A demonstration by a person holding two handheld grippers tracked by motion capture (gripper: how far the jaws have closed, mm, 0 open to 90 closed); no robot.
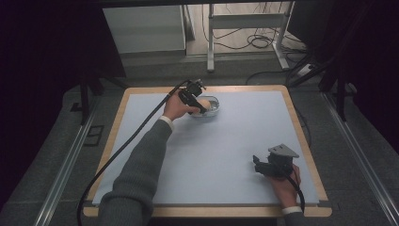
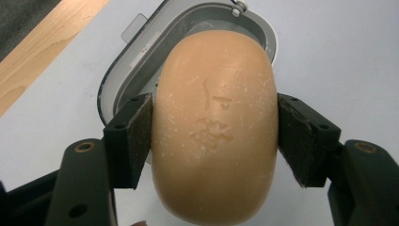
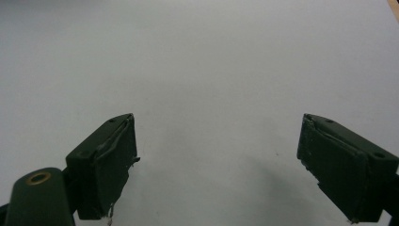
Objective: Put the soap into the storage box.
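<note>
The left gripper is clamped on a tan oval soap bar, held just above a grey soap dish near the far edge of the surface. The right gripper rests near the front right corner, its jaws wide apart and empty. Broad pale surface lies bare between them.
</note>
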